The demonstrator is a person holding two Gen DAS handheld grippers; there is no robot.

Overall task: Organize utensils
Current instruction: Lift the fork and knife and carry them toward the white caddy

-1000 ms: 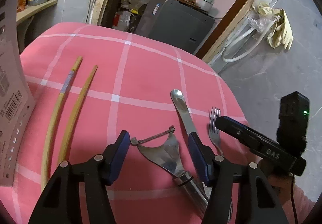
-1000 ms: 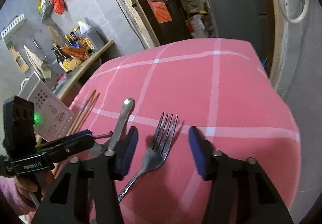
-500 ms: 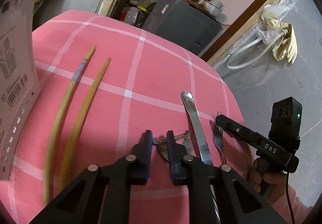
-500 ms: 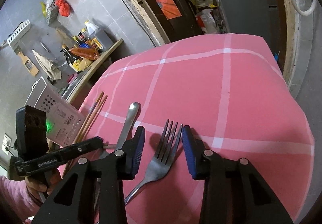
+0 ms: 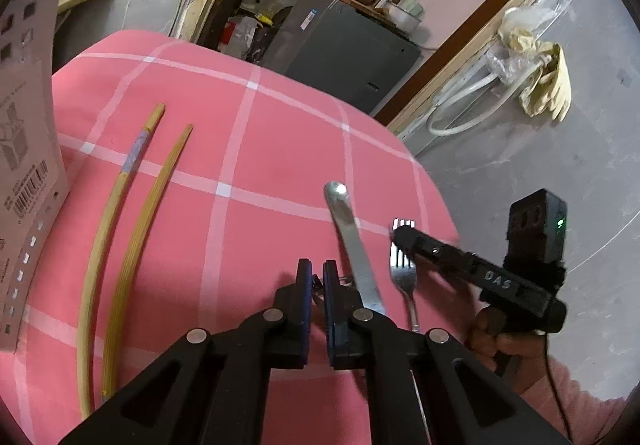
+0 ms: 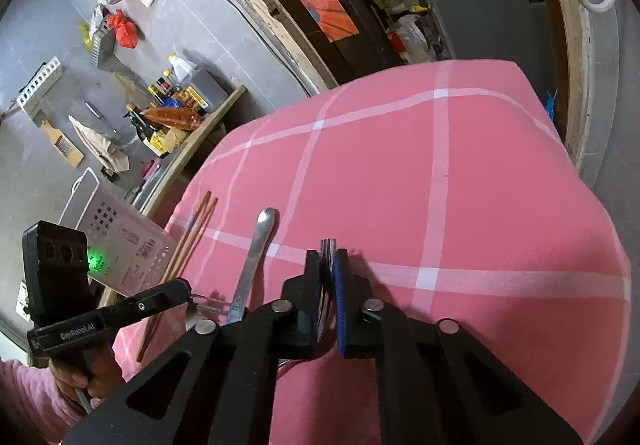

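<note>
Left gripper [image 5: 314,279] fingers just clamped on peeler [image 5: 318,291]; right gripper [image 6: 329,273] fingers just clamped on fork [image 6: 327,245].

Both fisheye views ride low over the pink checked cloth [image 5: 248,149], tilted downward and facing the far doorway. The left wrist view looks from the left, close above the chopsticks [image 5: 132,213]; the right wrist view sits beside it. Both share the spoon [image 6: 256,253] and, seemingly, each other's gripper.

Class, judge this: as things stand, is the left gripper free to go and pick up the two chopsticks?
Probably not yet: the left gripper is shut on the peeler. The chopsticks lie unobstructed beside it.
</note>
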